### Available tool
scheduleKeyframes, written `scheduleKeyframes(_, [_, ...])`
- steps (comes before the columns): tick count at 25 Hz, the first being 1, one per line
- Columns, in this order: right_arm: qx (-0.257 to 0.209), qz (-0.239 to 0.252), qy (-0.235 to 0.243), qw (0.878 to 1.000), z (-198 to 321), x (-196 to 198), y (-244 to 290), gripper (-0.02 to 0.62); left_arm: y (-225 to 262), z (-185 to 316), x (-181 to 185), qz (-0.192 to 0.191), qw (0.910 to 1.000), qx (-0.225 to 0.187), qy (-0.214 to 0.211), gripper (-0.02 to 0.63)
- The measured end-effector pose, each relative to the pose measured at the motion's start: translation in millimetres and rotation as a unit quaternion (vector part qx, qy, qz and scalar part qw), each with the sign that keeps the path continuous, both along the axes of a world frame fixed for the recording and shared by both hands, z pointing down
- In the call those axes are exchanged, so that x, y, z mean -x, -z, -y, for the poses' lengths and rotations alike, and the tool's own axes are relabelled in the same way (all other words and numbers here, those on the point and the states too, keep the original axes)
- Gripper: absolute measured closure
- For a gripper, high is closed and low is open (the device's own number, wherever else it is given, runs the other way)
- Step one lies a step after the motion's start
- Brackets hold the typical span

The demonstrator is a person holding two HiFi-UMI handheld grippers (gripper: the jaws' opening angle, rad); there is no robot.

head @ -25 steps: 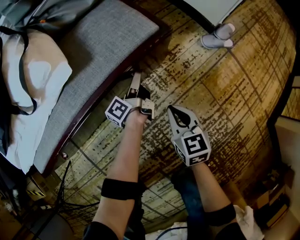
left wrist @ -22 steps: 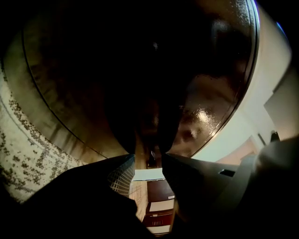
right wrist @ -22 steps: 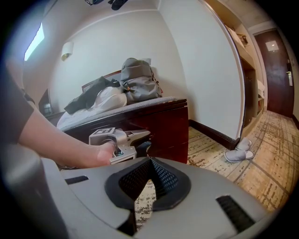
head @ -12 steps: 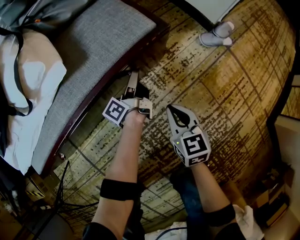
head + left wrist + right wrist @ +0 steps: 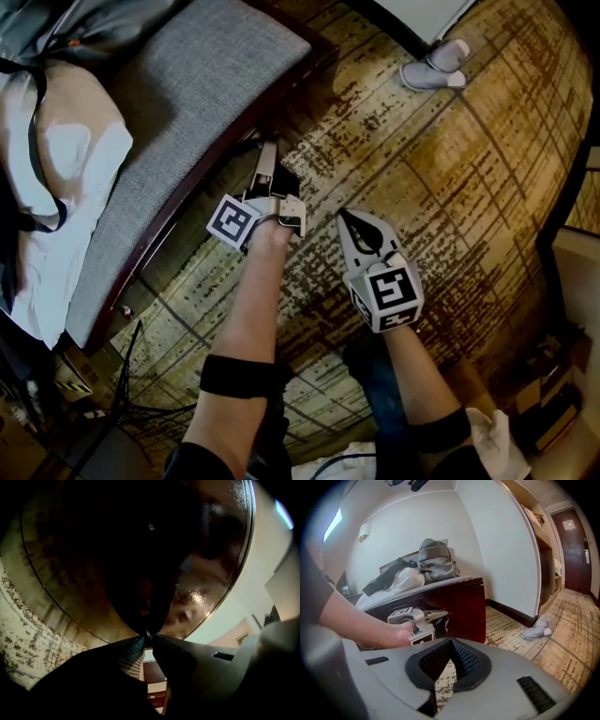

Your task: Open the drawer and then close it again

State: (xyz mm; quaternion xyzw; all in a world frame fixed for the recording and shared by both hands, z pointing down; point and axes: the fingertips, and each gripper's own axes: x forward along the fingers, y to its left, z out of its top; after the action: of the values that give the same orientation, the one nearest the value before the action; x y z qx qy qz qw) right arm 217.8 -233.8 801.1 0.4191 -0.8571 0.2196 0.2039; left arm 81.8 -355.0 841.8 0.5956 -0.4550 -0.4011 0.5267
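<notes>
Black bands (image 5: 242, 378) wrap both forearms; left tool (image 5: 267, 152) and right tool (image 5: 346, 218) carry black-and-white marker cubes (image 5: 233, 222).

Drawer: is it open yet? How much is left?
Nothing looks done: the drawer front looks shut. In hand: the left gripper has just been closing its fingers on what seems a small handle. The right gripper hangs shut and empty. Left: pull it open, push it closed.

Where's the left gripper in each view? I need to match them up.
Head view: left gripper left of centre, tips at the dark wood front.
Left gripper view: left gripper bottom centre, jaws shut on what looks like a small handle.
Right gripper view: left gripper left of centre, pointing right.
Shared landmark: the wood front, in all three.
</notes>
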Motion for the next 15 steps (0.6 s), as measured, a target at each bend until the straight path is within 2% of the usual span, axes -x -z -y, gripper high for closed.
scheduleKeyframes(10, [0.003, 0.01, -0.018, 1.0, -6.1, -8.9, 2.1, 0.594, -0.2, -4.2, -1.5, -0.004, 1.0, 0.006, 0.002, 0.568])
scheduleKeyframes(15, [0.001, 0.008, -0.021, 1.0, -7.9, -14.3, 3.3, 0.594, 1.0, -16.8, -17.1, -0.007, 1.0, 0.001, -0.006, 0.568])
